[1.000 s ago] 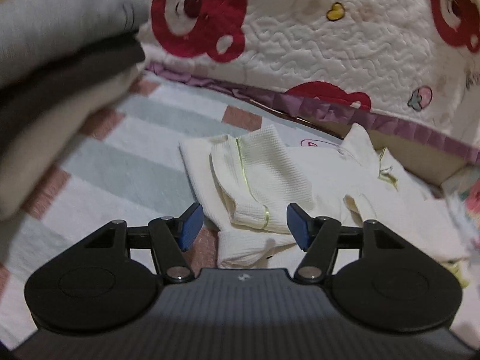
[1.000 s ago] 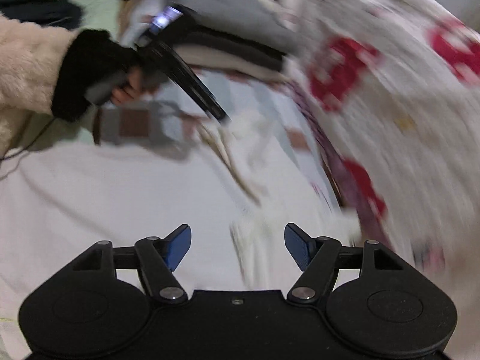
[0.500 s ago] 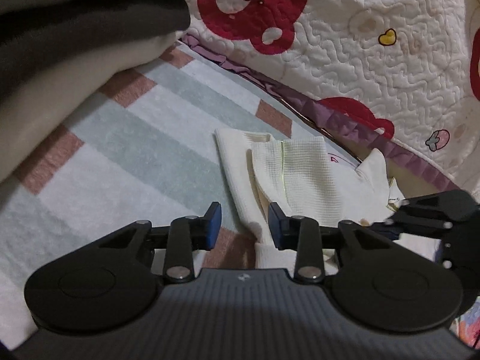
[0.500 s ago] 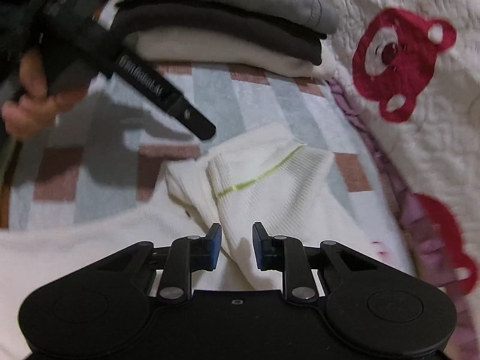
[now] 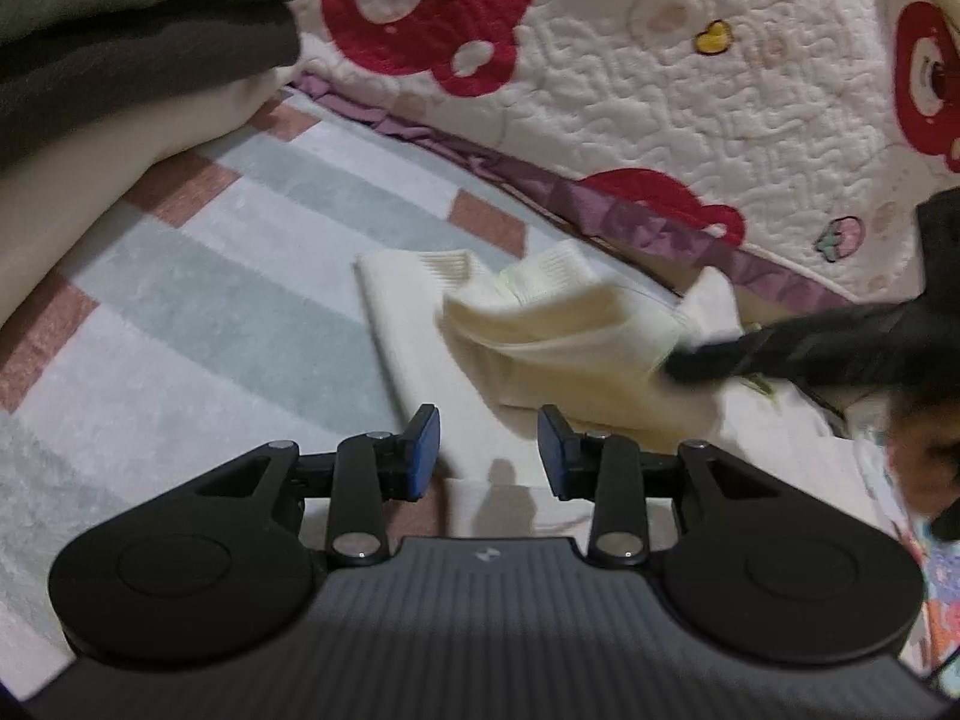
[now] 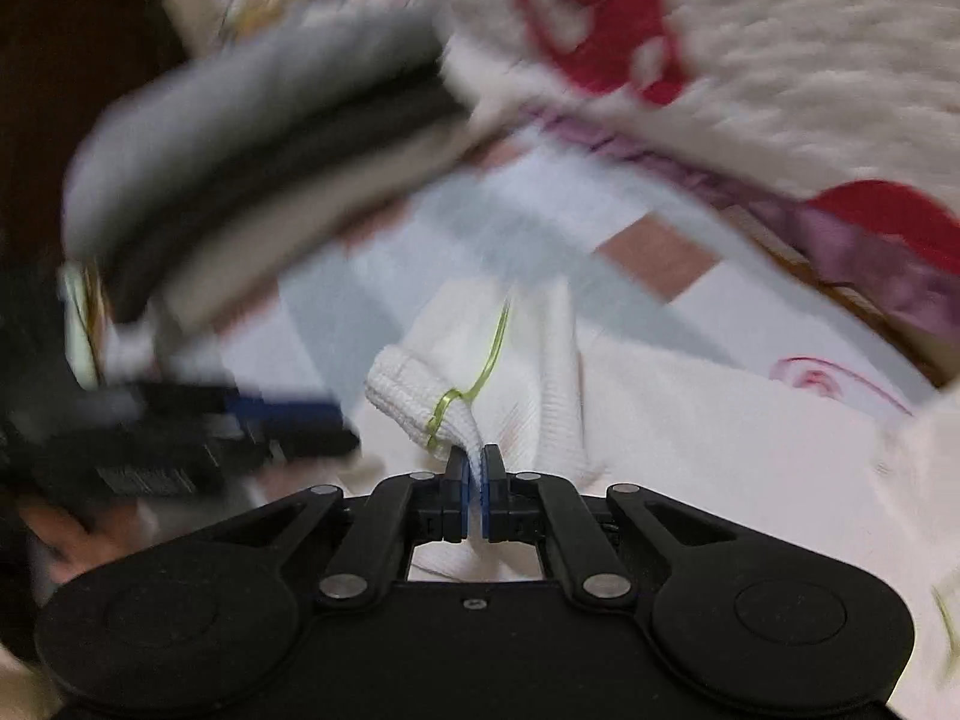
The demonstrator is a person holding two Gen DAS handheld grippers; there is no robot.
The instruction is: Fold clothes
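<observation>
Sleeve of cream top, which lies on striped blanket just beside bear quilt, is pinched in right tongs, left tongs agape over its hem: I'd pin hem, carry cuff low across body.

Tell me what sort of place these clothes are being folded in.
Most likely a bed in a bedroom: a quilted bear-print bedspread lies beside a striped blanket, with a stack of folded clothes and a cream ribbed garment on it.
</observation>
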